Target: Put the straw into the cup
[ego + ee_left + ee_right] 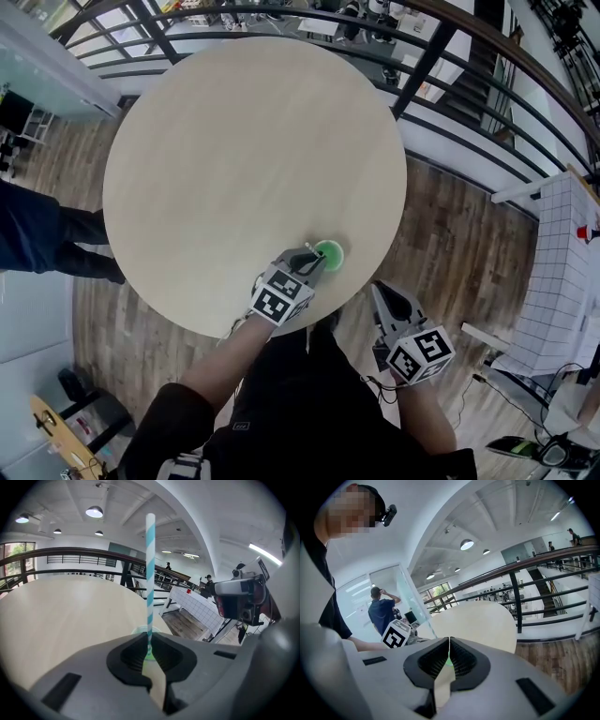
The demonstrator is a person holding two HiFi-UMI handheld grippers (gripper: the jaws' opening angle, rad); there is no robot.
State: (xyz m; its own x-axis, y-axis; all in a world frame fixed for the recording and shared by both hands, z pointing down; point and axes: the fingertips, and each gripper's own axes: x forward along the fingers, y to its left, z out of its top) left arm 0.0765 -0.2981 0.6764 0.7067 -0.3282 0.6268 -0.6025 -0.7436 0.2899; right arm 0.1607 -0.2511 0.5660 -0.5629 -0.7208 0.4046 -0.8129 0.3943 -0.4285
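A white straw with teal stripes point(150, 569) stands upright in my left gripper point(149, 643), which is shut on its lower part. In the head view the left gripper point(313, 260) hovers at the near edge of the round table point(244, 159), right beside a small green cup point(329, 253). The straw's lower end points down at the cup's rim point(138, 630); the jaws hide whether it is inside. My right gripper point(386, 302) hangs off the table's edge to the right, and its jaws point(448, 645) meet with nothing between them.
A dark metal railing point(441, 103) curves behind the table. A person in dark clothes point(42, 239) stands at the left. A table with a white grid cloth point(562, 272) is on the right, over wooden flooring point(459, 234).
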